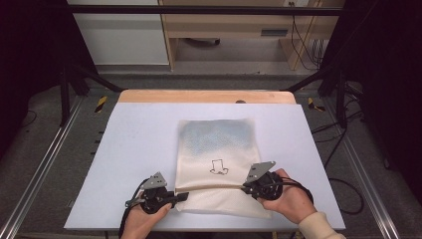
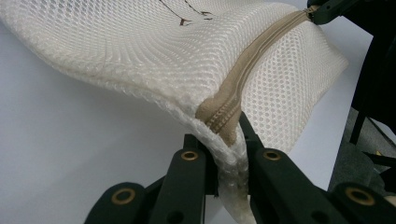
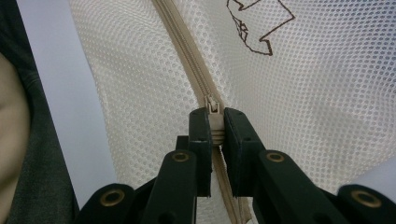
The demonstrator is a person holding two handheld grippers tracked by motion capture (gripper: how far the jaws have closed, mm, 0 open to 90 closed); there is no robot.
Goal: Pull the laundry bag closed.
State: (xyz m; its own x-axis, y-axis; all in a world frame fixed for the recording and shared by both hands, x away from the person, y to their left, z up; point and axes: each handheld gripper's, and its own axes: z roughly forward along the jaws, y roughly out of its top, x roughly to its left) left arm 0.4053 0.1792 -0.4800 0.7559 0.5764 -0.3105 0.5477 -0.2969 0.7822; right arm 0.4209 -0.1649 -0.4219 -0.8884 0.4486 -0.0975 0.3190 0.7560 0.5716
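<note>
Cream mesh zip bag [image 1: 217,149] is laid at the centre of the white table [image 1: 139,149]. Its beige zipper's [image 2: 261,51] end is pinched by the left gripper [image 2: 224,135] at lower left. The zipper pull [image 3: 214,112] is clamped by the right gripper [image 3: 214,121] at lower right.

The mesh laundry bag [image 1: 217,149] is soft cream cloth, an open honeycomb weave that looks rough and matt, with a thin dark outline figure [image 1: 218,168] printed or stitched on it. Its zipper [image 2: 252,65] runs on a tan woven tape, denser and smoother than the mesh; the zipper pull [image 3: 214,114] looks like pale matt plastic or painted metal. The left gripper [image 2: 224,140] and right gripper [image 3: 214,126] have black matt plastic jaws, smooth, set with shiny brass-coloured metal rivets. The table top [image 1: 139,144] is pale, smooth and matt, with a light wood strip [image 1: 199,96] along its far edge.
</note>
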